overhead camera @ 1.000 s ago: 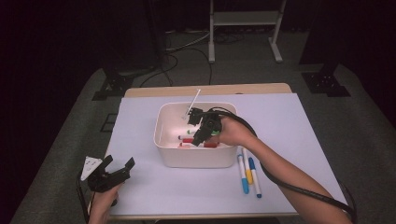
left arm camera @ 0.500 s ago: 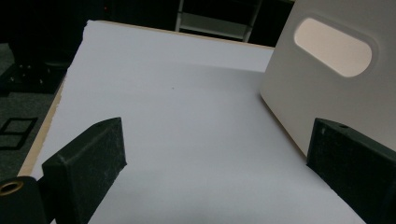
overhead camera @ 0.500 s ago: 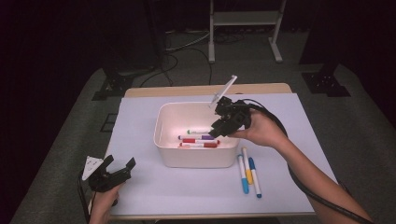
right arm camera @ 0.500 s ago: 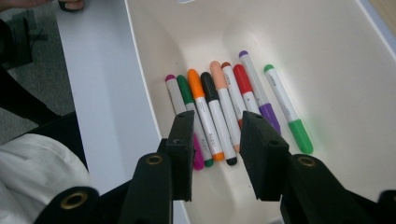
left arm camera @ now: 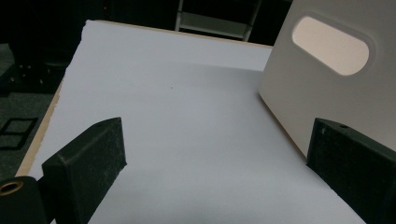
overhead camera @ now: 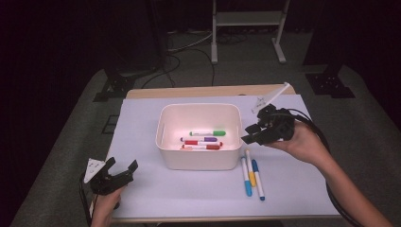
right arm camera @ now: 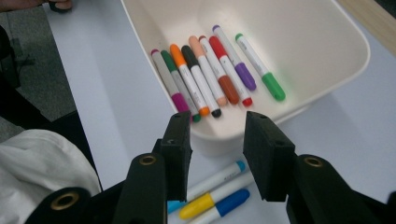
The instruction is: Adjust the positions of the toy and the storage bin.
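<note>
Left gripper (overhead camera: pixel 118 171), jaws wide and empty, rests at the near table corner; beyond it, 3 markers (overhead camera: pixel 251 176) lie beside the white bin (overhead camera: pixel 198 158); right gripper (overhead camera: pixel 257 133), jaws just opening, empty, hovers above them.

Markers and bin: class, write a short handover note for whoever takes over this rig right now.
Right gripper: beside the bin's right wall, above the table, nothing between the fingers, which have just been opening.
Left gripper: open, empty, at the table's near left corner.
White bin: mid-table, holding eight markers side by side.
Done: those eight are in.
Left: three markers, light blue, yellow and blue, lie on the table just right of the bin; likely next to go in.
</note>
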Demonstrator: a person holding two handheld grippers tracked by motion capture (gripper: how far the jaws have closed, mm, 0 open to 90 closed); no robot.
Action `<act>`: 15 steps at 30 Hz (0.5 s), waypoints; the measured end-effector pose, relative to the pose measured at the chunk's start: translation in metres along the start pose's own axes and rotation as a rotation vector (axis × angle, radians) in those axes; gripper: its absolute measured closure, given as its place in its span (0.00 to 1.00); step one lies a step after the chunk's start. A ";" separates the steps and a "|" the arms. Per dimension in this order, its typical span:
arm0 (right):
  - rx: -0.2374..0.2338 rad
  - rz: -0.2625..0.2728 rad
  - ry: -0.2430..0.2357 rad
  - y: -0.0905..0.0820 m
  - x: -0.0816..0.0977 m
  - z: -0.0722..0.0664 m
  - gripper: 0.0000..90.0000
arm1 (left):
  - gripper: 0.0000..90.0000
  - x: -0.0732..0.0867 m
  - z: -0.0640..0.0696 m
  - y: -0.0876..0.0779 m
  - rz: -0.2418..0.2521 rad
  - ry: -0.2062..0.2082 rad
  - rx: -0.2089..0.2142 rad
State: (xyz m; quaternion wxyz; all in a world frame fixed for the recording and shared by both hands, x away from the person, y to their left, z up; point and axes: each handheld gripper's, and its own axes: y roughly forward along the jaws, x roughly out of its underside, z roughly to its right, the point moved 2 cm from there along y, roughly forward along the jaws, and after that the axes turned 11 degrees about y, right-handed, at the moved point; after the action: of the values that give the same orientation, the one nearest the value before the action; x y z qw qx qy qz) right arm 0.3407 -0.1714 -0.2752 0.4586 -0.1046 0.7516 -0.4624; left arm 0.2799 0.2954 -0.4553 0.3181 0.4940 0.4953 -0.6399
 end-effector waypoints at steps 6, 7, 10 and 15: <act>0.007 -0.023 0.074 0.007 0.039 0.013 0.67 | 0.04 0.000 0.001 0.001 0.001 0.003 0.000; 0.005 -0.028 0.080 0.010 0.046 0.015 0.67 | 0.04 0.000 0.001 0.001 0.001 0.003 0.000; 0.000 -0.040 0.107 0.017 0.059 0.021 0.66 | 0.04 0.000 0.001 0.001 -0.001 0.005 0.000; -0.013 -0.077 0.172 0.041 0.091 0.031 0.64 | 0.04 0.000 0.001 0.001 0.000 0.003 -0.002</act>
State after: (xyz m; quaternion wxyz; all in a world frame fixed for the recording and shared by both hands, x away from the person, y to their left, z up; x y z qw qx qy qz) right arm 0.3250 -0.2201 -0.3665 0.3738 -0.0961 0.7865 -0.4821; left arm 0.2802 0.2946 -0.4557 0.3178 0.4948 0.4964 -0.6385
